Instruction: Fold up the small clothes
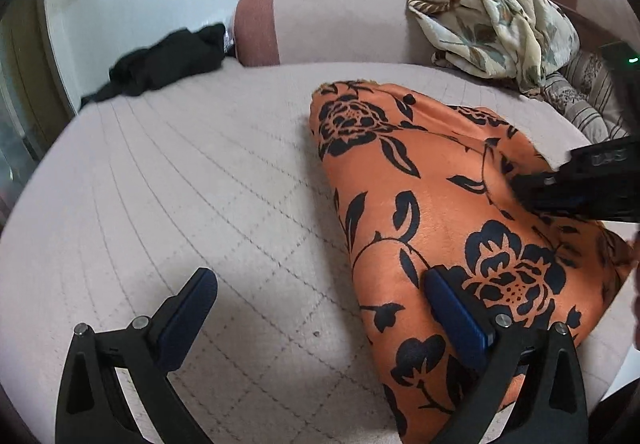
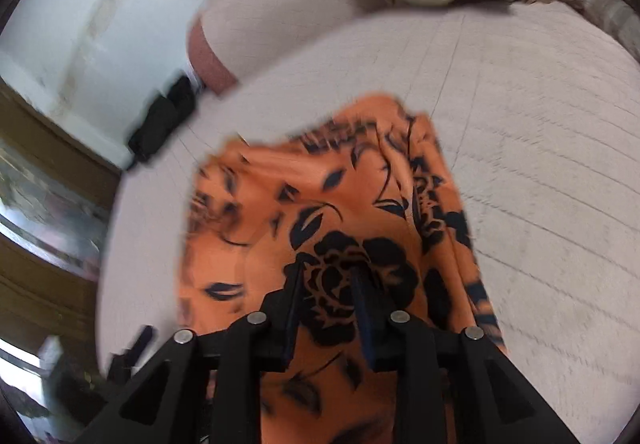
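Note:
An orange garment with black flowers [image 1: 432, 203] lies on the pale quilted bed [image 1: 180, 183]. My left gripper [image 1: 320, 286] is open wide; its right finger [image 1: 452, 312] is over the garment's left edge and its left finger [image 1: 188, 308] is over bare quilt. My right gripper [image 2: 326, 276] hangs over the same garment [image 2: 320, 203], its jaws narrowly apart with cloth showing between them; the view is blurred. The right gripper's body [image 1: 588, 179] shows at the right of the left wrist view, over the garment.
A black garment [image 1: 160, 63] lies at the bed's far left corner, also in the right wrist view [image 2: 164, 119]. A cream floral cloth pile [image 1: 492, 27] sits at the far right by a striped cushion [image 1: 588, 103]. A bolster [image 1: 320, 23] lines the back.

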Action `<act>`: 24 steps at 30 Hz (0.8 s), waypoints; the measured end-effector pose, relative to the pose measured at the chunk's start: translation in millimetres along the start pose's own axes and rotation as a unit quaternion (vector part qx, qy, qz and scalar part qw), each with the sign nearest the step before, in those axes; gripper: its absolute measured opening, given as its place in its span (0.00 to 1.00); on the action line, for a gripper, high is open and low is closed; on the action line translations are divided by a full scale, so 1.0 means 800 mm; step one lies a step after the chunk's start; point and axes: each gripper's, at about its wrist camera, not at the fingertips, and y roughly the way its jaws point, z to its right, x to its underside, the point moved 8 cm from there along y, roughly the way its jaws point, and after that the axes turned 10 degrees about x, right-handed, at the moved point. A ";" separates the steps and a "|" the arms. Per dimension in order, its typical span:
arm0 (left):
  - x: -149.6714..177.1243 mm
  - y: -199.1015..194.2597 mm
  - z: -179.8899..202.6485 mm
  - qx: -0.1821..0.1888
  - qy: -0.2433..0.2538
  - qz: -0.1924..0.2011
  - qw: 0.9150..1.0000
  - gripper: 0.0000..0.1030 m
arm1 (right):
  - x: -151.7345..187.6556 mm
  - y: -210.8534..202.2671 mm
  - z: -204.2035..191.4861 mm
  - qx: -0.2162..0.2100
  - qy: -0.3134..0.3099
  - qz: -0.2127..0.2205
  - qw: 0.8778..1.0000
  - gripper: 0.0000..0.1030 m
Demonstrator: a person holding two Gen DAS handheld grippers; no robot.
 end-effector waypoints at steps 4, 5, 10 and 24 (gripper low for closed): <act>0.003 -0.001 0.002 0.005 0.002 -0.004 1.000 1.00 | -0.020 0.011 -0.016 0.018 -0.016 -0.041 0.999 0.27; 0.003 -0.001 0.003 0.005 0.003 -0.003 1.000 1.00 | -0.029 0.007 -0.023 0.014 -0.020 -0.038 0.999 0.27; 0.004 -0.001 0.003 0.008 -0.001 0.000 1.000 1.00 | -0.064 0.002 -0.082 -0.037 -0.047 -0.029 0.998 0.27; 0.008 0.000 0.001 0.009 -0.011 0.006 1.000 1.00 | -0.097 0.092 -0.112 -0.083 0.022 -0.062 0.994 0.27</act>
